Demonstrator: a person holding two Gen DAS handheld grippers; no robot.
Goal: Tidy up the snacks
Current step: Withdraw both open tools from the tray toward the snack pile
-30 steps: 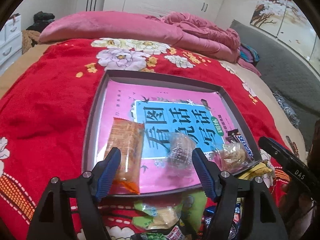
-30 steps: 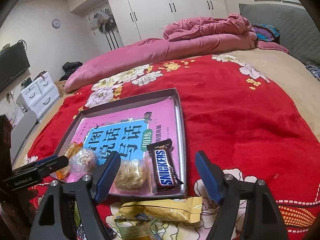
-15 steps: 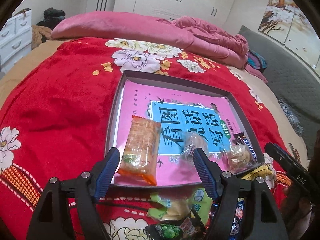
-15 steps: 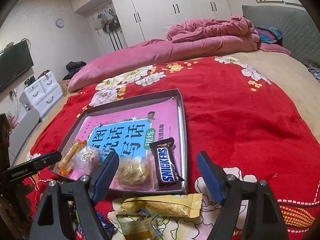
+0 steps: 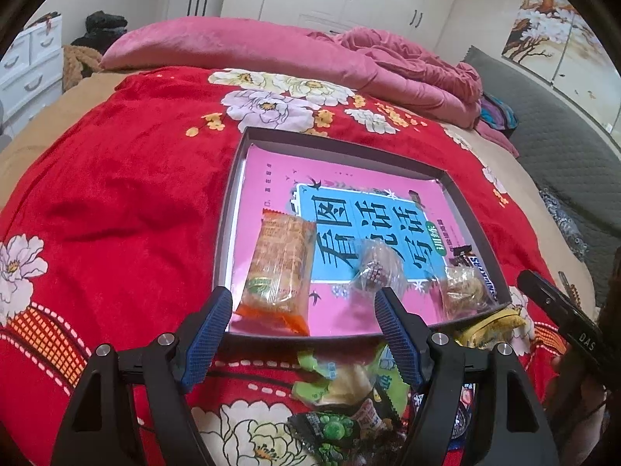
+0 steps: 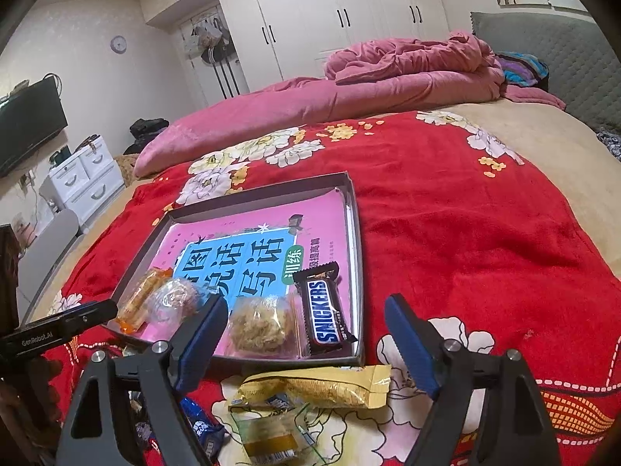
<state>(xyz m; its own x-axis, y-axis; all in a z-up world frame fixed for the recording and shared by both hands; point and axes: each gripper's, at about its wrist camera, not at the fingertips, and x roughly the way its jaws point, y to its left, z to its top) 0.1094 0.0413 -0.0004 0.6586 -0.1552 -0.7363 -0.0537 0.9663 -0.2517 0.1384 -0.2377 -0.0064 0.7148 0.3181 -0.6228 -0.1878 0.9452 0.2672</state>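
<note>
Right gripper (image 6: pixel 306 338) opening empty, tray (image 6: pixel 359 256) holding Snickers bar (image 6: pixel 324 310)

the left hand-held gripper (image 5: pixel 302 312) hangs with its blue fingers (image 5: pixel 207 336) spread apart and nothing between them, over the near edge of a dark shallow tray (image 5: pixel 233 178) on a red flowered blanket (image 5: pixel 116 178). in the tray lies a pink book (image 5: pixel 271 178), and on it an orange snack pack (image 5: pixel 281 268), a clear wrapped ball (image 5: pixel 376 268), a pale crumbly snack in clear wrap (image 5: pixel 464 291) and a dark bar at the right edge (image 5: pixel 479 268). green and yellow packets (image 5: pixel 341 380) lie heaped on the blanket just before the tray. the right hand-held gripper's black arm (image 5: pixel 562 318) enters from the right.
</note>
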